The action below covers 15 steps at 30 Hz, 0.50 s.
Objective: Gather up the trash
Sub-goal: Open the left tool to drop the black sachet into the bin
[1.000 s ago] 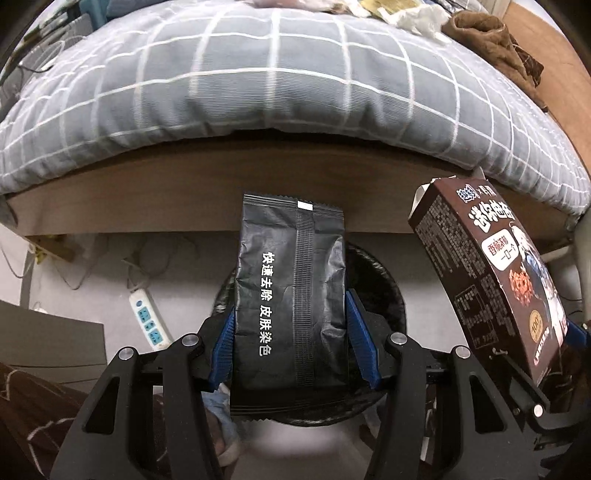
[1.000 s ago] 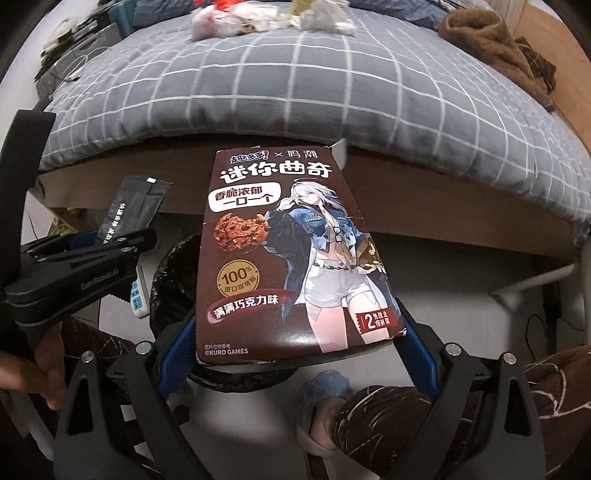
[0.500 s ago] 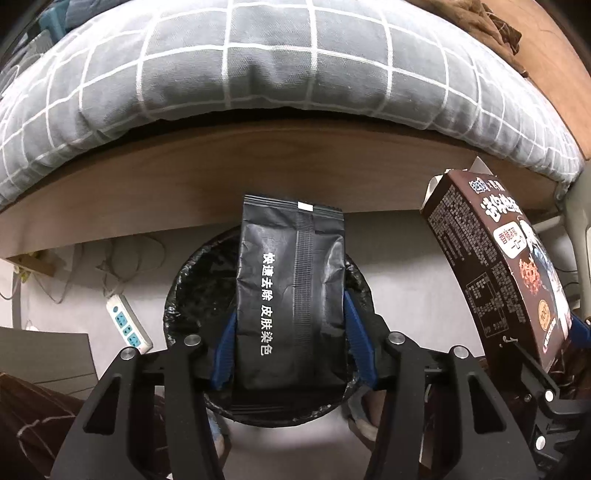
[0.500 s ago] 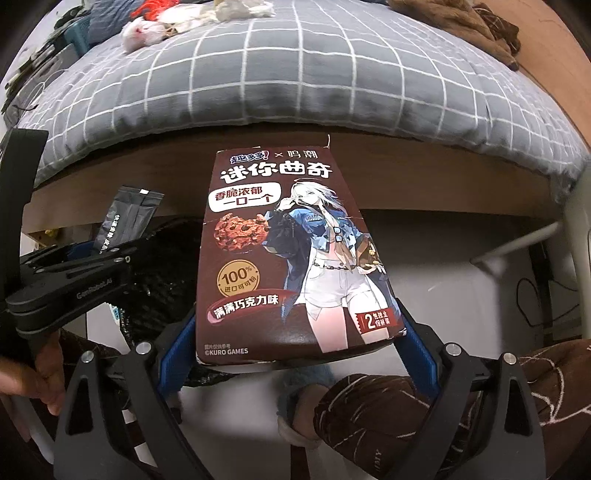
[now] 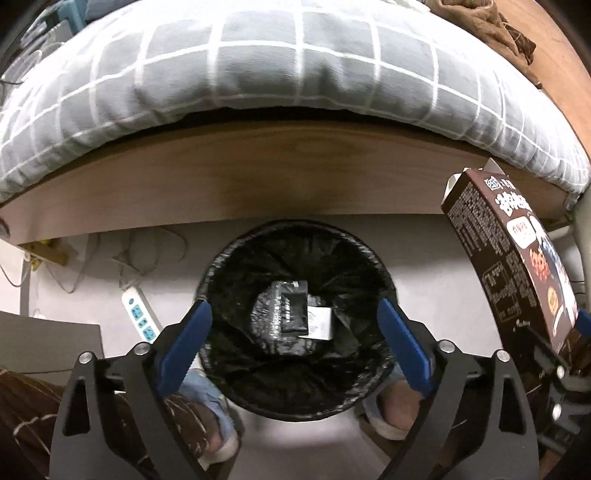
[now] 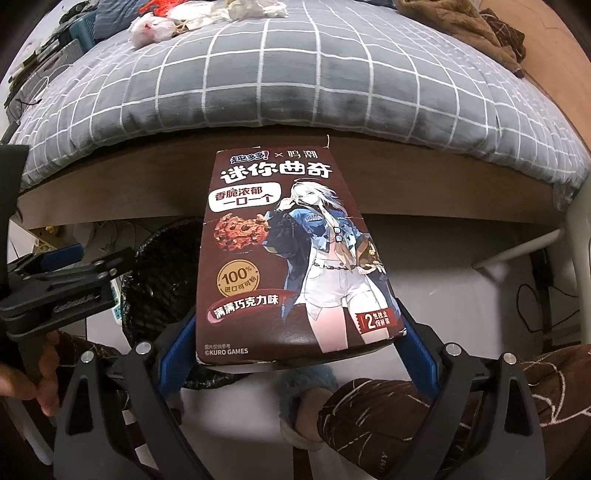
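My left gripper is open and empty right above a round bin with a black liner. A black sachet lies at the bottom of the bin beside a pale wrapper. My right gripper is shut on a brown cookie box and holds it to the right of the bin. The box also shows at the right edge of the left wrist view. The left gripper shows at the left of the right wrist view.
A bed with a grey checked duvet and a wooden side rail stands just behind the bin. More trash bags and wrappers lie on the bed's far side. A white power strip lies on the floor left of the bin. My slippered feet are beside the bin.
My left gripper has opened and the black sachet has dropped into the bin. The right gripper still holds the cookie box in much the same place.
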Each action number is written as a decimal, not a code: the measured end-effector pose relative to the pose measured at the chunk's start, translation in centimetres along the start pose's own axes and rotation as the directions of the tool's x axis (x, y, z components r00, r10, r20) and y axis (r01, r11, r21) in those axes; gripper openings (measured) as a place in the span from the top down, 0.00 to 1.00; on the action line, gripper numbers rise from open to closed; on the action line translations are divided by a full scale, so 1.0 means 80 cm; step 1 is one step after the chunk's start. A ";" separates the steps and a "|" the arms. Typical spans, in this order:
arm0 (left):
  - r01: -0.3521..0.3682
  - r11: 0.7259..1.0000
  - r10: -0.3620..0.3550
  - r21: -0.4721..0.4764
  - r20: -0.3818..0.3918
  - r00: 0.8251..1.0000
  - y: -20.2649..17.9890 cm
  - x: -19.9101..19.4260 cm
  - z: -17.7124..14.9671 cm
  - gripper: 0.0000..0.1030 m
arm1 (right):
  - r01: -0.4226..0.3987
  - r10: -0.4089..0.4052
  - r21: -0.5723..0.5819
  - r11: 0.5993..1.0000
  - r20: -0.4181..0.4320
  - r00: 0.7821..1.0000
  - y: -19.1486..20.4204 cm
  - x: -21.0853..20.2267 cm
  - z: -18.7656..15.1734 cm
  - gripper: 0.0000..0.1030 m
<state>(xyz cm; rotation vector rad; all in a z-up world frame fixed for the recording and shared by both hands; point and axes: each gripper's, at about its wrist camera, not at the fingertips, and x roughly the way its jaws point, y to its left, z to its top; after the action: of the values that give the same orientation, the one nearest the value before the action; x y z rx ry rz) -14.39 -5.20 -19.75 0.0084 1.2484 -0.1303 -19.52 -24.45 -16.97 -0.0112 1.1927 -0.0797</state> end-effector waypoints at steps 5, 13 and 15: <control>0.000 0.999 0.000 -0.036 0.017 1.000 0.033 -0.014 -0.006 0.06 | -0.015 0.015 -0.037 0.999 -0.008 1.000 0.029 0.003 0.004 0.13; -0.025 0.995 0.029 -0.092 0.040 0.999 0.077 -0.037 -0.021 0.06 | -0.046 0.044 -0.108 0.993 -0.016 0.999 0.088 0.007 0.013 0.13; -0.029 0.994 0.034 -0.110 0.043 0.999 0.089 -0.040 -0.025 0.06 | -0.054 0.052 -0.122 0.991 -0.019 0.998 0.101 0.007 0.015 0.13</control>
<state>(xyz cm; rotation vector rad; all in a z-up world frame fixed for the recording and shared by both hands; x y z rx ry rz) -16.51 2.32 -17.79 -0.0693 1.2084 -0.0350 -17.73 -16.49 -17.43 -0.0870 1.2114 0.0404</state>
